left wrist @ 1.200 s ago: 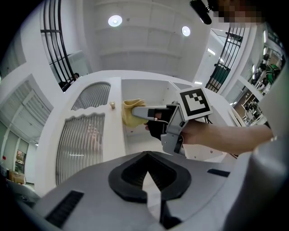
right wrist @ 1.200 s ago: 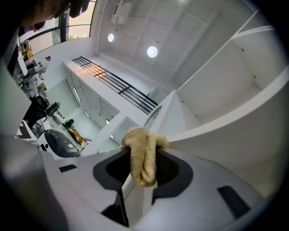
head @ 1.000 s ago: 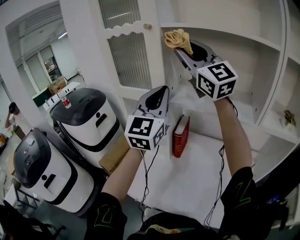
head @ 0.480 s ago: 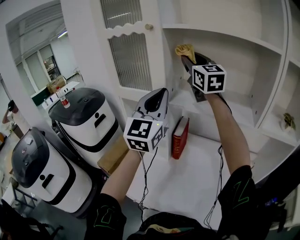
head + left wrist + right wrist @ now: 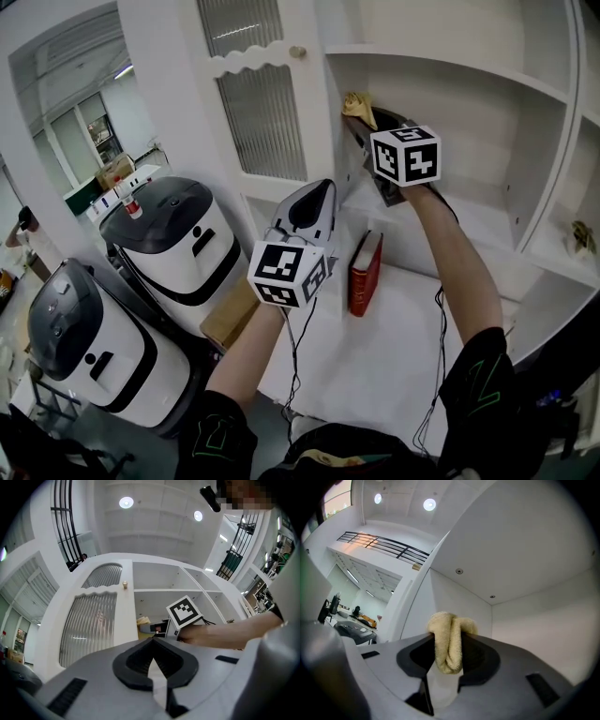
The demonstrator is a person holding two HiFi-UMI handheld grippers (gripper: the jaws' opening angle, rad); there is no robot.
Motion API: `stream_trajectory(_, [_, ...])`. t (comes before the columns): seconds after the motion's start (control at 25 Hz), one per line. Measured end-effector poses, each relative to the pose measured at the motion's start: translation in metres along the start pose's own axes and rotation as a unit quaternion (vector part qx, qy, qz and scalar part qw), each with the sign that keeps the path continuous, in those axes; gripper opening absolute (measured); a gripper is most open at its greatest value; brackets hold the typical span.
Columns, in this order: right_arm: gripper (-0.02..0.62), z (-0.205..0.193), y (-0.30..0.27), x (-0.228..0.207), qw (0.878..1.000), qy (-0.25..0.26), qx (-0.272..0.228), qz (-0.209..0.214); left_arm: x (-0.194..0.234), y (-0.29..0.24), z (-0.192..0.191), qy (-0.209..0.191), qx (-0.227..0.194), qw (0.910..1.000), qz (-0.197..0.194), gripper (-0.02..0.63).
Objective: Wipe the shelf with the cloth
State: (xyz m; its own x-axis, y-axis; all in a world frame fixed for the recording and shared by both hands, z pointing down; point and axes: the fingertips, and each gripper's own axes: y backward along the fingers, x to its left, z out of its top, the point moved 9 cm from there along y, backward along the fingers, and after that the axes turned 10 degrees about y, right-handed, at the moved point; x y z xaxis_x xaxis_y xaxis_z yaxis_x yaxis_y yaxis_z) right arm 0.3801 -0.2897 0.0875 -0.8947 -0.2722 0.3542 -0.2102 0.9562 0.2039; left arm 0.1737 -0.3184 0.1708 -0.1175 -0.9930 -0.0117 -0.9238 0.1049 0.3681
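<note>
A yellow terry cloth (image 5: 357, 105) is bunched between the jaws of my right gripper (image 5: 367, 120), which is shut on it. The gripper reaches into the white shelf unit, under the upper shelf board (image 5: 450, 64) and close to the compartment's left wall. In the right gripper view the cloth (image 5: 448, 632) sticks up out of the right gripper (image 5: 449, 654), with the white inner corner behind it. My left gripper (image 5: 317, 190) hangs lower, in front of the cabinet, shut and empty; its jaws meet at the left gripper (image 5: 152, 642). The left gripper view also shows the cloth (image 5: 143, 620).
A red book (image 5: 364, 272) stands upright on the white table top (image 5: 394, 356) below the shelves. A ribbed-glass cabinet door (image 5: 258, 103) is left of the compartment. Two white-and-black rounded machines (image 5: 173, 239) and a cardboard box (image 5: 230, 314) sit lower left.
My right gripper has come down from the edge of the upper shelf board and gone into the compartment with the cloth. The left gripper has hardly moved.
</note>
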Motion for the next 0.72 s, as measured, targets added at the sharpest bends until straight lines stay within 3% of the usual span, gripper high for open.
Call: stream_trajectory(0.72, [0.137, 0.019, 0.037, 0.047, 0.998, 0.014, -0.038, 0.043, -0.007, 0.007, -0.008, 0.017, 0.01, 0.9998, -0.003, -0.002])
